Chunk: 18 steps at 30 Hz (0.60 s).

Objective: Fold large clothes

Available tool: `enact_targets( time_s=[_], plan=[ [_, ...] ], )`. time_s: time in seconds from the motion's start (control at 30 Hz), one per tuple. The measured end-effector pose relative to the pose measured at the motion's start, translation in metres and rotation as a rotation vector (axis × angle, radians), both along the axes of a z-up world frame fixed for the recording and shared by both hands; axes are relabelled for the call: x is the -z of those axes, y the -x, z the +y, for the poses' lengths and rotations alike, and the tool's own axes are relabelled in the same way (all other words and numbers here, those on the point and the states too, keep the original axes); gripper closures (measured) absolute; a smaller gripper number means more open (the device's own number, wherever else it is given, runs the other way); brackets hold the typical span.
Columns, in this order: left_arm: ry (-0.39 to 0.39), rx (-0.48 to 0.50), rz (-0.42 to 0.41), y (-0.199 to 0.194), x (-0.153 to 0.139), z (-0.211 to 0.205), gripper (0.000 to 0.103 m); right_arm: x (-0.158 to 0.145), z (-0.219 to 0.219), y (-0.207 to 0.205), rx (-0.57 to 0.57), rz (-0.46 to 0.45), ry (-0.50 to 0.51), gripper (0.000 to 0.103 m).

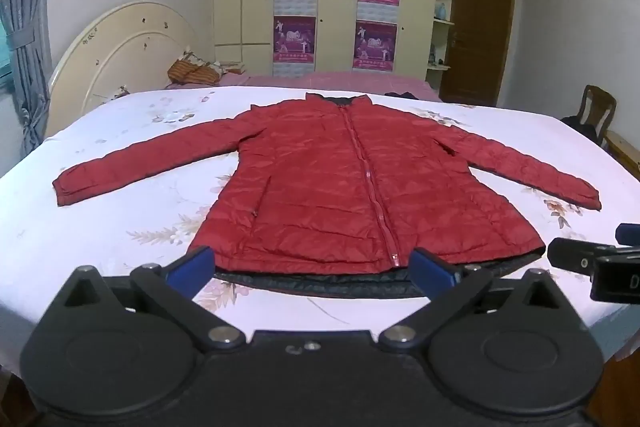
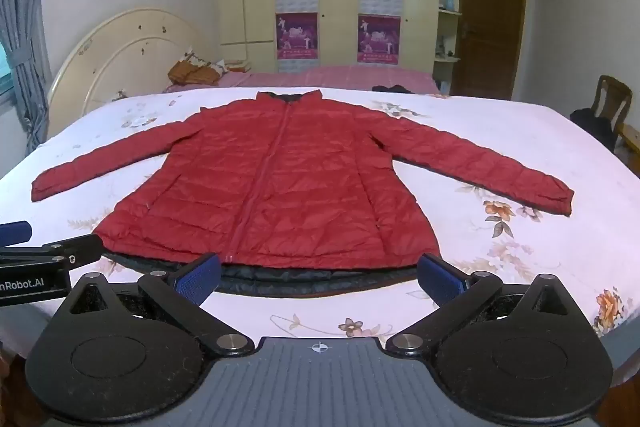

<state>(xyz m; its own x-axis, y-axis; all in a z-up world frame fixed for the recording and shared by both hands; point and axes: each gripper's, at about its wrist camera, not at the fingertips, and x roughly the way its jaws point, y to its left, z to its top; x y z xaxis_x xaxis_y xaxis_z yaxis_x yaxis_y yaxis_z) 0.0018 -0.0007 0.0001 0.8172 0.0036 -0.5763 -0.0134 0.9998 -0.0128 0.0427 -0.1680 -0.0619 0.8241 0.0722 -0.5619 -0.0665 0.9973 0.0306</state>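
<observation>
Red quilted puffer jacket (image 1: 340, 183) lies zipped and spread flat on the floral white bed sheet (image 1: 120, 227), sleeves out. Left tool (image 1: 312, 269) and right tool (image 2: 320, 277) hover near its hem, jaws wide, empty. Folding seems not yet begun; next likely calls for pinching a sleeve inward.
</observation>
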Motion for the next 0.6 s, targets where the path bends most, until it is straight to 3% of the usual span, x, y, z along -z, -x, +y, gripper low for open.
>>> enact_targets(
  time_s=[0.23,0.6],
  plan=[
    [-0.009,0.0,-0.001,-0.011,0.0,-0.006,0.0,-0.001,-0.001,0.001,0.002,0.006,-0.001,0.0],
    [-0.002,-0.002,-0.022,0.003,-0.002,0.002,0.0,-0.001,-0.002,0.001,-0.001,0.003,-0.003,0.0]
  ],
)
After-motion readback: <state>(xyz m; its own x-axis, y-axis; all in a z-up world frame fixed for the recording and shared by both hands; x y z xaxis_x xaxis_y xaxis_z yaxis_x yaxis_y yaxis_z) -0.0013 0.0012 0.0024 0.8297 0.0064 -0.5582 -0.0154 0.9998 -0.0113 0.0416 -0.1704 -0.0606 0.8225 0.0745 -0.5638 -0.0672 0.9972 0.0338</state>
